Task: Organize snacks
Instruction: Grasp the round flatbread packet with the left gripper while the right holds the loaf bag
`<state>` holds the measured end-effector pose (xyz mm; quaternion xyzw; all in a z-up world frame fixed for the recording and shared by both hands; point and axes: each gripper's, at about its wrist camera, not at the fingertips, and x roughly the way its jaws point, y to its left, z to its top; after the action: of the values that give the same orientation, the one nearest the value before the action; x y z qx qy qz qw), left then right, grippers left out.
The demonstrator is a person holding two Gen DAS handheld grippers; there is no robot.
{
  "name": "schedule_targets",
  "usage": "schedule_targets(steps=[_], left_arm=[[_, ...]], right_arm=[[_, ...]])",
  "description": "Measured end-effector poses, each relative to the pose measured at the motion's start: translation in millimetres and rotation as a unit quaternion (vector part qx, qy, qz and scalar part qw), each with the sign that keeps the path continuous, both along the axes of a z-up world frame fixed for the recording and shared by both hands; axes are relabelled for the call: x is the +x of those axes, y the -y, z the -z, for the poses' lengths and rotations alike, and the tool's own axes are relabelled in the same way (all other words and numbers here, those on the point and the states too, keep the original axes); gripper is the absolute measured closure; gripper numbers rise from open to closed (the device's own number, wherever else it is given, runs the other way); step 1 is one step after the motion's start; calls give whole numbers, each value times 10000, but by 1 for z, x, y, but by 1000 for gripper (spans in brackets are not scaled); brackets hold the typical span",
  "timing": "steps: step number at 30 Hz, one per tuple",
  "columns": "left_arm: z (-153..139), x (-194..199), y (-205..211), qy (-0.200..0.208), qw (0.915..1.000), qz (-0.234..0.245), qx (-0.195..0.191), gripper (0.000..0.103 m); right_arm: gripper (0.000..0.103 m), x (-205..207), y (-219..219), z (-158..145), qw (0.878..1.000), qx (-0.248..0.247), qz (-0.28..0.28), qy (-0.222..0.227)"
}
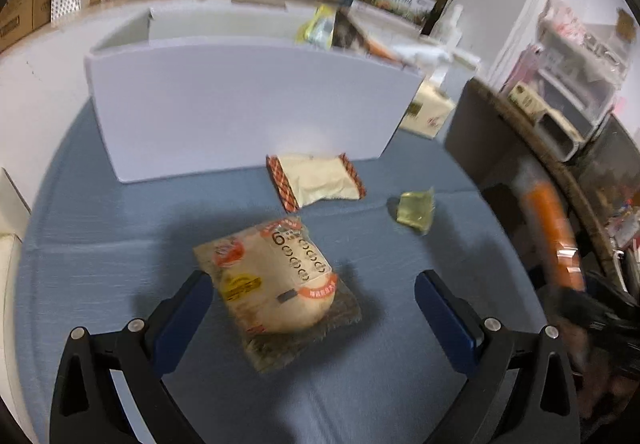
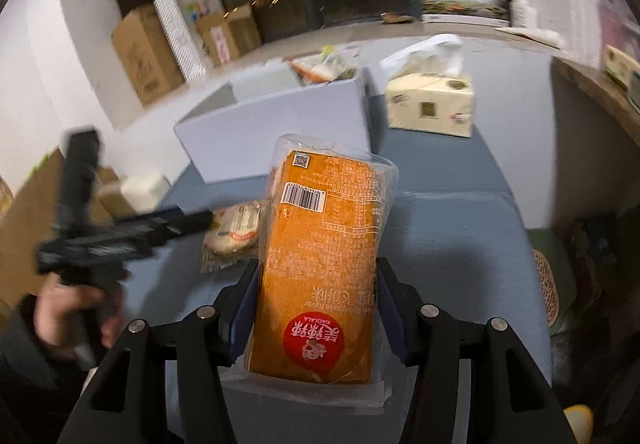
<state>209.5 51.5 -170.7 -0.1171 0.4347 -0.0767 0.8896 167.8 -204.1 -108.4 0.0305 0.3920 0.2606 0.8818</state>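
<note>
My right gripper (image 2: 316, 284) is shut on a long orange cake packet (image 2: 324, 244), lifted above the blue cloth (image 2: 460, 244); the packet also shows at the right edge of the left wrist view as an orange blur (image 1: 554, 232). My left gripper (image 1: 314, 298) stands open over a round beige bun packet (image 1: 276, 280) lying between its fingers, untouched. That bun packet (image 2: 234, 232) lies beside the left gripper (image 2: 184, 222) in the right wrist view. Beyond lie a beige packet with checked ends (image 1: 316, 179) and a small yellow-green packet (image 1: 416, 211). A white box (image 1: 248, 107) holds several snacks.
A tissue pack (image 2: 430, 103) stands right of the white box (image 2: 276, 123). Cardboard boxes (image 2: 144, 55) and paper bags line the back wall. A dark cabinet edge (image 1: 480, 131) and a woven basket rim (image 2: 546, 284) border the right side. A hand (image 2: 72, 308) holds the left gripper.
</note>
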Motion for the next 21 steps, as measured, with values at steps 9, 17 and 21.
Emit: schedule_targets(steps=[9,17,21], left_arm=[[34,27,13,-335,9955,-291,842,0],[39,29,10,-313,9898,-392,1331,0],[37,22,9,-173,9902,-308,1351,9]], right_arm=[[44,-5,16,-2,9997,180,150,-25],[44,-5,11,2,9999,128,61,-53],[44,-4,7,5,9999,92,24,-76]])
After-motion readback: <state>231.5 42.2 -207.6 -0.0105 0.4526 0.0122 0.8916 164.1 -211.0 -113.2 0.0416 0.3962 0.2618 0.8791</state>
